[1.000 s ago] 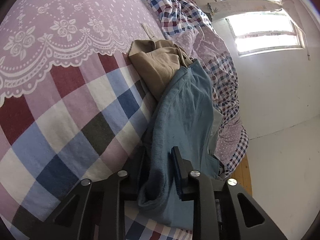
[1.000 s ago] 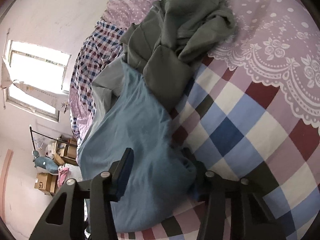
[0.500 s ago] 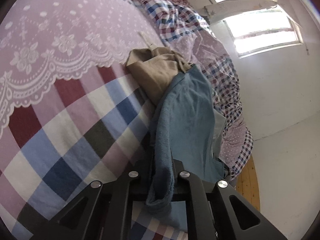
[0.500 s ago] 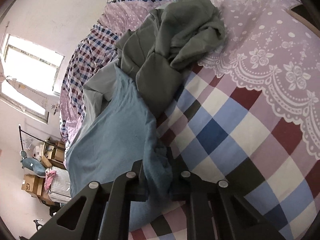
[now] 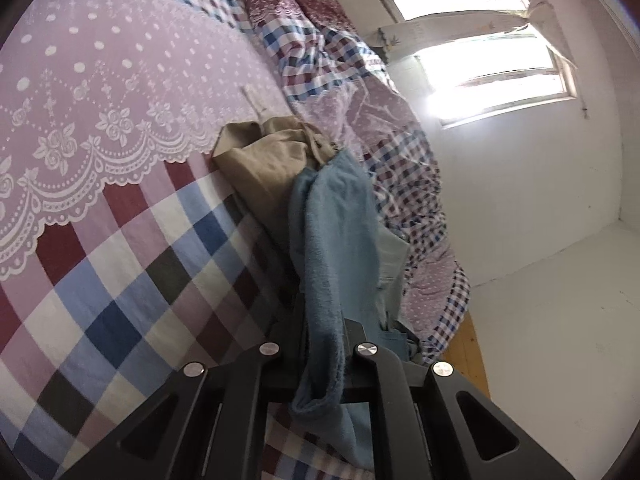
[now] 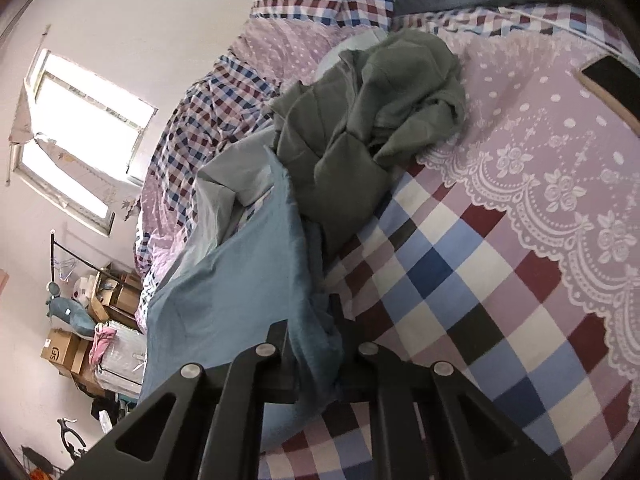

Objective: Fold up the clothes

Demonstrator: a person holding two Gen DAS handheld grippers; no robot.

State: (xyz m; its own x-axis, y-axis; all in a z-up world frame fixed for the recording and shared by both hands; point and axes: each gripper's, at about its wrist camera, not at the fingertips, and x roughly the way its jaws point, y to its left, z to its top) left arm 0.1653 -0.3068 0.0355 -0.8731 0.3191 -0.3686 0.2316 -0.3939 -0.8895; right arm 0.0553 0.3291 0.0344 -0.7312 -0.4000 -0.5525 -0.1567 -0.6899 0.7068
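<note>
blue fleece garment (image 5: 336, 240) — soft, light, floppy, likely to sag between grips — lies on the checked bed (image 5: 120, 280) beside a crumpled pile, each edge pinched in closed jaws of left gripper (image 5: 320, 354) and right gripper (image 6: 316, 354).

Bright daylight pours in through the window (image 5: 488, 60), glaring white; round lens bends the edges, corners go dark

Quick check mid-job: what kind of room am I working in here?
Most likely a lived-in bedroom: clothes are being folded on a bed with a checked and lace-print cover, a rumpled quilt lies by the window, and cardboard boxes are stacked in the corner.
</note>
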